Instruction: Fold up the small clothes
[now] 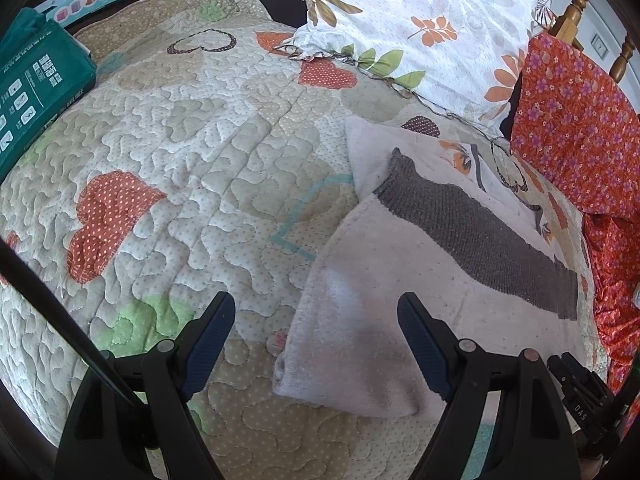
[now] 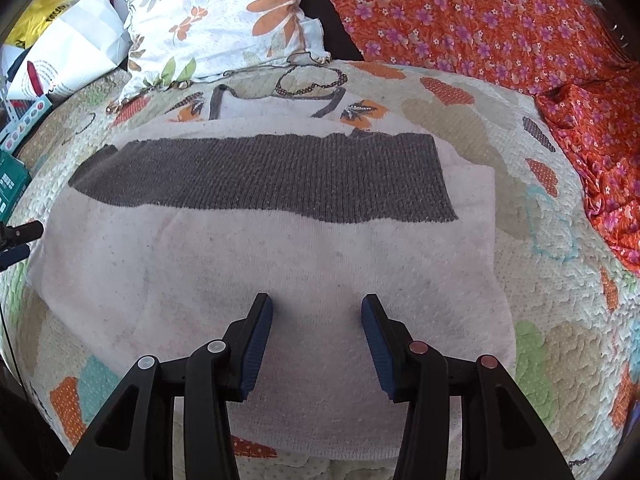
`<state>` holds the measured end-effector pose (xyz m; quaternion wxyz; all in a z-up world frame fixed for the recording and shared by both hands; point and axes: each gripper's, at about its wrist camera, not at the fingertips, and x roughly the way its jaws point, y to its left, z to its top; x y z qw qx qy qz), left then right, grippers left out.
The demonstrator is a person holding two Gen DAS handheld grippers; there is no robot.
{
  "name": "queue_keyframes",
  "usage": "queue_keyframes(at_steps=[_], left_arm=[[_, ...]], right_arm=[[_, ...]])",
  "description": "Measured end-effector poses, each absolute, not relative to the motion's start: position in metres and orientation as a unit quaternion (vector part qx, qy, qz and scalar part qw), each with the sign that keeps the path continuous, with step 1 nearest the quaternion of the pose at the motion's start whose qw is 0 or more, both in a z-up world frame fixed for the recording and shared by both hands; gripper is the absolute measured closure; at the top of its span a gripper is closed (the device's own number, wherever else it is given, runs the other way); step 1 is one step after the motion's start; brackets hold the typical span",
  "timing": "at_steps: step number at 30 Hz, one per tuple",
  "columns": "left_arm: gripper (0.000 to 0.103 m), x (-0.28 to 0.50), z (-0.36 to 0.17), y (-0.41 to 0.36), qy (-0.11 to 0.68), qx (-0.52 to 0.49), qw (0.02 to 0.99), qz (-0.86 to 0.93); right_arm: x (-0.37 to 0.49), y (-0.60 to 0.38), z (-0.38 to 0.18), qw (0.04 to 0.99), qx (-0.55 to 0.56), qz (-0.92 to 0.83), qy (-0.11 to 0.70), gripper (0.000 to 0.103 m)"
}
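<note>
While both grippers (image 1: pixel 316 344) (image 2: pixel 317 336) gape empty—folded sweater (image 2: pixel 280 280) lies on quilt (image 1: pixel 180 140).

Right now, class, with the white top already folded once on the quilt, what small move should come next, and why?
Probably lower the left claw onto the near left corner of the top and pinch it. Both claws are open and hold nothing, and the right claw hovers mid-cloth, so a corner grip would start the next fold.
</note>
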<state>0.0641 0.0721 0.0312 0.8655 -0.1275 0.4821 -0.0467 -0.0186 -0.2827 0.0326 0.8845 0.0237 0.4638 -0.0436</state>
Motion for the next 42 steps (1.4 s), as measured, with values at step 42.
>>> queue_keyframes(at_steps=[42], left_arm=[[0.021, 0.054, 0.1, 0.235, 0.382, -0.253, 0.886, 0.069]], right_arm=[[-0.031, -0.02, 0.021, 0.871, -0.272, 0.102, 0.395, 0.043]])
